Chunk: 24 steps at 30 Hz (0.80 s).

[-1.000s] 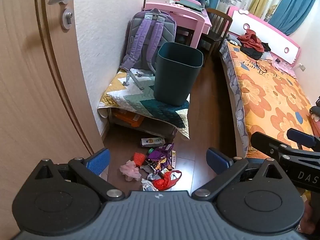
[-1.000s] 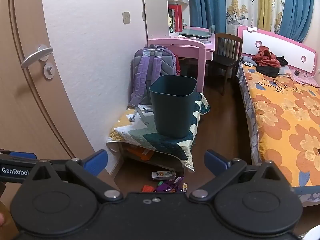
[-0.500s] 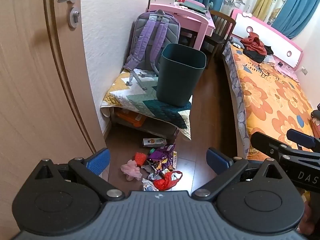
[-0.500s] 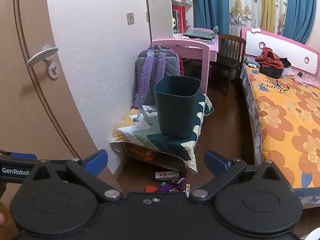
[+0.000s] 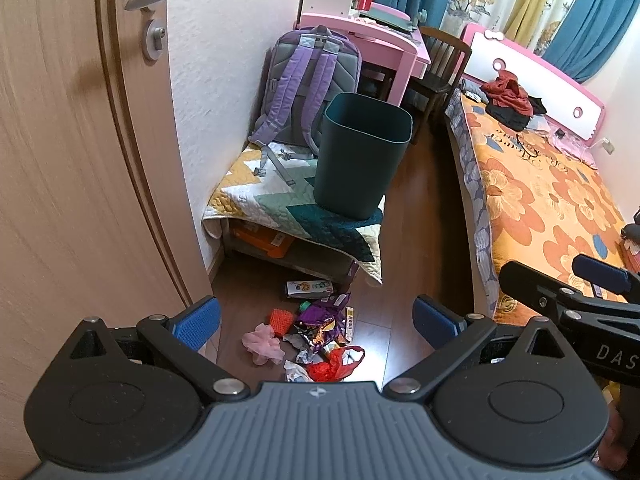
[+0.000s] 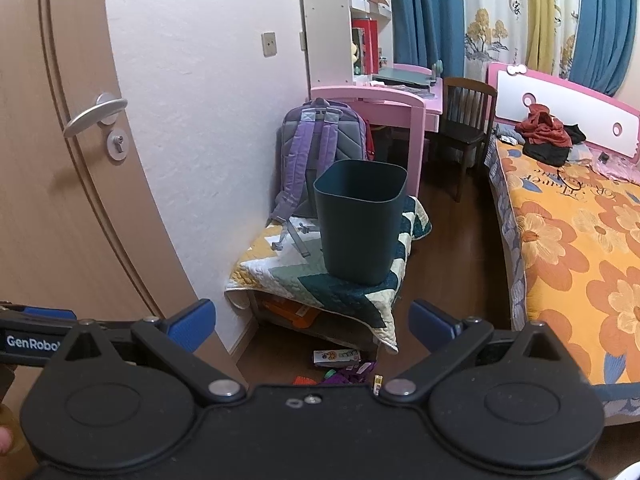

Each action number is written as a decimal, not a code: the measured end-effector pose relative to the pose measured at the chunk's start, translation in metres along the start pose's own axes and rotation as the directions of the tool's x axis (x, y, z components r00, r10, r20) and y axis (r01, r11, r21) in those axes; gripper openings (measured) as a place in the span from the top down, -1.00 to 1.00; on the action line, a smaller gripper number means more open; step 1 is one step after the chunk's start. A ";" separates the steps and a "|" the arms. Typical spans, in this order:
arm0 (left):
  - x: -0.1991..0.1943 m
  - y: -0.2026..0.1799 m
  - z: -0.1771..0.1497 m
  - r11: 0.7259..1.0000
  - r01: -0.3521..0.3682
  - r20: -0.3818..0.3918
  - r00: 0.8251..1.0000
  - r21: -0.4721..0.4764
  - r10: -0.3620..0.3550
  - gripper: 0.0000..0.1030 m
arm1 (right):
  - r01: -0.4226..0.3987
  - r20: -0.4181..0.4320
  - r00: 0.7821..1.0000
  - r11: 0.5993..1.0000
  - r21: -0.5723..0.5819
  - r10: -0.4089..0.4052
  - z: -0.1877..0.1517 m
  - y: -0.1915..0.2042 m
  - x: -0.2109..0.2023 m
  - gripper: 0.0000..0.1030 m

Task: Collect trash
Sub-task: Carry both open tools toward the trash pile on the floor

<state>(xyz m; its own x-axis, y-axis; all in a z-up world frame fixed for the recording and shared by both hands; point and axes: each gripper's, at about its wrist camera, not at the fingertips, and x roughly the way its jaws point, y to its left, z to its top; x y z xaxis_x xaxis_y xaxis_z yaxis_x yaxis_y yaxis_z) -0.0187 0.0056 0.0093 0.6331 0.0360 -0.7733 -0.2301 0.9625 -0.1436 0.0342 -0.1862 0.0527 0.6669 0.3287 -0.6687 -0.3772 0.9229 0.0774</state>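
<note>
Left wrist view
Left claw (image 5: 316,322): jaws spread wide, blue pads well apart, nothing between them; held above the floor.
Trash pile (image 5: 316,336): on the wooden floor (image 5: 412,248), in front of the low bench (image 5: 280,248); includes a purple wrapper, a red bag, a pink tuft and a small printed box.
Bin (image 5: 362,156): dark green, upright, standing on the quilt (image 5: 260,188) that covers the bench.
Backpack (image 5: 308,84): purple and grey, upright behind the bin, against the wall.
Right claw (image 5: 568,292): seen from the side at the right edge, over the bed (image 5: 552,200).

Right wrist view
Right claw (image 6: 312,326): jaws wide apart, empty.
Bin (image 6: 360,220): upright on the quilted bench, straight ahead.
Trash pile (image 6: 340,364): only its far edge shows on the floor, below the bench; the claw body hides the rest.
Door (image 6: 60,180): at the left, handle visible.
</note>
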 end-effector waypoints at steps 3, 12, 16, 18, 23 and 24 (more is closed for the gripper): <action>-0.001 0.000 0.000 1.000 0.005 0.002 1.000 -0.001 -0.005 -1.00 | -0.008 0.010 1.000 1.000 -0.004 0.008 -0.005 -0.007 -0.005 -1.00; -0.001 0.004 0.003 1.000 -0.004 0.010 1.000 -0.011 0.004 -1.00 | -0.007 0.018 1.000 1.000 -0.009 0.007 -0.006 -0.009 -0.008 -1.00; -0.004 0.005 0.003 1.000 -0.010 0.016 1.000 -0.015 0.010 -1.00 | -0.011 0.023 1.000 1.000 -0.010 0.011 -0.007 -0.009 -0.009 -1.00; -0.006 0.006 0.004 1.000 -0.010 0.020 1.000 -0.017 0.010 -1.00 | -0.011 0.023 1.000 1.000 -0.010 0.011 -0.006 -0.009 -0.009 -1.00; -0.010 0.006 0.004 1.000 -0.007 0.031 1.000 -0.016 0.007 -1.00 | -0.009 0.034 0.999 1.000 -0.023 0.010 -0.006 -0.006 -0.013 -1.00; -0.010 0.006 0.005 1.000 -0.007 0.032 0.999 -0.014 0.007 -1.00 | -0.009 0.036 0.999 1.000 -0.026 0.010 -0.006 -0.006 -0.014 -1.00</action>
<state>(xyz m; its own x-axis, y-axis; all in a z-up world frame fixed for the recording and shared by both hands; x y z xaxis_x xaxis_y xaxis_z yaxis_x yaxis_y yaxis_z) -0.0230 0.0124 0.0189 0.6547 0.0517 -0.7541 -0.2449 0.9583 -0.1470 0.0234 -0.1971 0.0574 0.6861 0.3450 -0.6406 -0.3997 0.9144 0.0643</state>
